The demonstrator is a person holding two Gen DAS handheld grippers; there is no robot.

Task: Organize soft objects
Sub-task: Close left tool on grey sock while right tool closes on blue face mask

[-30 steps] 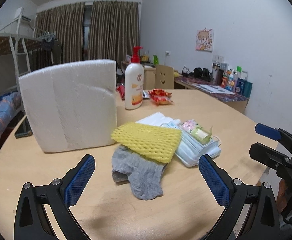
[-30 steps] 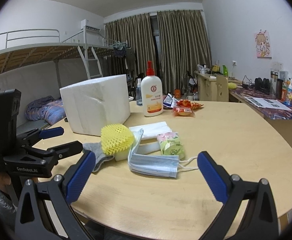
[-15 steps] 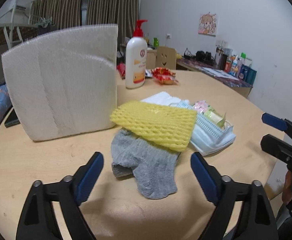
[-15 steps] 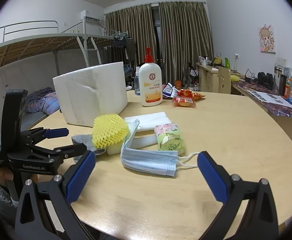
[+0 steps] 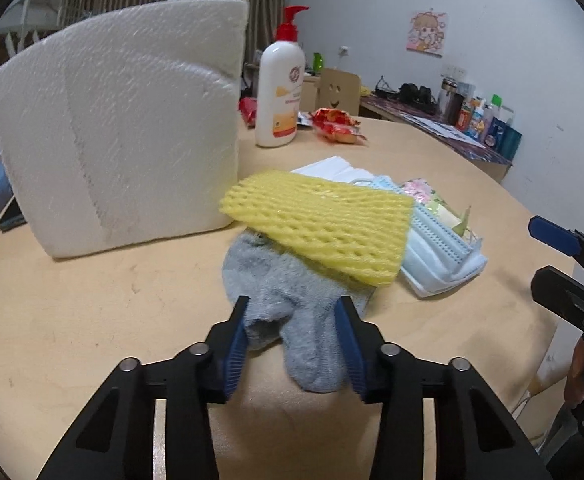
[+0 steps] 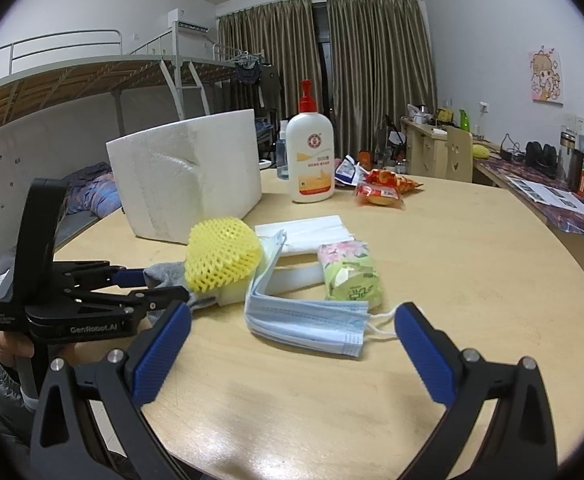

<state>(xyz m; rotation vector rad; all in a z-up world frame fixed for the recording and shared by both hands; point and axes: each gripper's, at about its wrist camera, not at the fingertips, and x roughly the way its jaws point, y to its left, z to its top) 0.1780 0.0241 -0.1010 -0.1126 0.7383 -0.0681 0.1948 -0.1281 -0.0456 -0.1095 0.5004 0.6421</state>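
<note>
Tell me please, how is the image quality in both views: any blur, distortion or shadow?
Left wrist view: strong fisheye bending with dark corners; the yellow foam net and gray sock look slightly soft; a shadow lies under the left gripper. Right wrist view: same curved edges, sharper; a soft shadow sits on the table near the right gripper.

Black gripper [image 5: 292,320], ribbed blue pads [image 5: 234,354]

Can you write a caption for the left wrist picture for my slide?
Left gripper closing around a grey sock tucked under yellow foam netting.
</note>
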